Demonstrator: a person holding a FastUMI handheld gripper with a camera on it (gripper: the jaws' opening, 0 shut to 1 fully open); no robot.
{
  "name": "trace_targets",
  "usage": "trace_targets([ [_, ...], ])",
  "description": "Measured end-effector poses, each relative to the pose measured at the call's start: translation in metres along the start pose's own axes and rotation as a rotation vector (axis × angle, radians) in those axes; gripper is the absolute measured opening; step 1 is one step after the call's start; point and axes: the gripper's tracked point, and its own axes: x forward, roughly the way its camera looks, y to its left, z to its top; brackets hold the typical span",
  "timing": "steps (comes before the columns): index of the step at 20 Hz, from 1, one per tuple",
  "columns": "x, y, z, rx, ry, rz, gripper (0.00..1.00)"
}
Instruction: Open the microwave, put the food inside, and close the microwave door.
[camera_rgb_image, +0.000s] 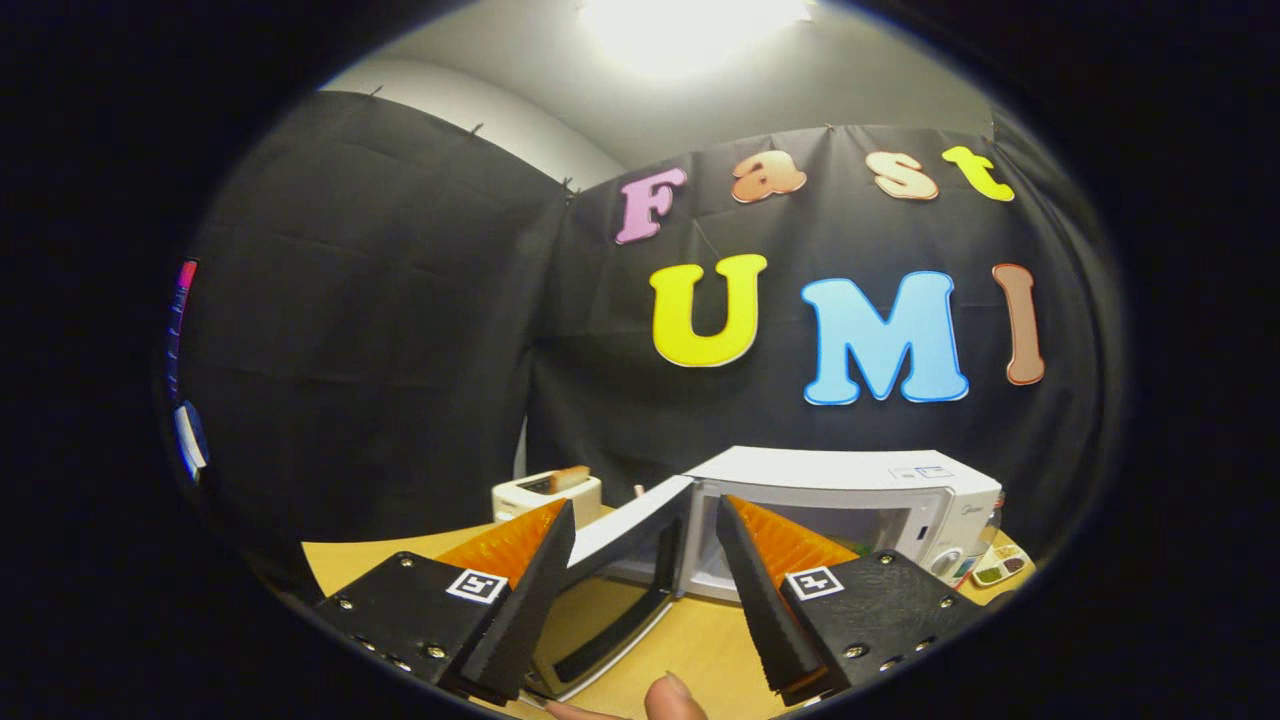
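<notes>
Your fingertip (672, 697) sat nearest, under tool (645, 525). Tool was released, fingers wide, gripping nothing. Microwave (850, 500) stood on counter (700, 640) just beyond fingers, door (625, 560) swung open between them. Opening looked done. Food step next: toast in toaster (545, 492) likely target; you'd need to swing tool left.

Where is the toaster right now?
In the gripper view, the white toaster stands on the wooden table, just left of the microwave's swung-open door, beyond the open gripper and its left finger.

microwave (880, 500) cavity part-hidden behind fingers (760, 580), fingertip (672, 698) cut off
</notes>
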Motion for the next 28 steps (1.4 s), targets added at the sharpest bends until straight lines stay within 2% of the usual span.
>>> trace_targets([
  [5, -0.025, 0.077, 0.003, 0.058, -0.031, 0.175, 0.86],
  [12, -0.026, 0.14, -0.033, 0.094, 0.011, 0.291, 0.86],
  [13, -0.026, 0.142, -0.039, 0.096, 0.019, 0.285, 0.7],
  [15, -0.021, 0.145, -0.052, 0.082, 0.034, 0.266, 0.51],
  [16, -0.016, 0.151, -0.059, 0.08, 0.051, 0.274, 0.5],
  [17, -0.012, 0.151, -0.07, 0.072, 0.064, 0.247, 0.39],
  [19, -0.011, 0.159, -0.088, 0.067, 0.103, 0.269, 0.16],
  [20, -0.01, 0.157, -0.091, 0.043, 0.116, 0.236, 0.16],
  [21, -0.005, 0.147, -0.097, 0.015, 0.102, 0.193, 0.09],
  [22, -0.001, 0.149, -0.103, -0.012, 0.104, 0.19, 0.01],
  [25, 0.006, 0.157, -0.126, -0.006, 0.154, 0.193, 0.02],
  [28, 0.006, 0.142, -0.137, 0.008, 0.185, 0.164, 0.01],
])
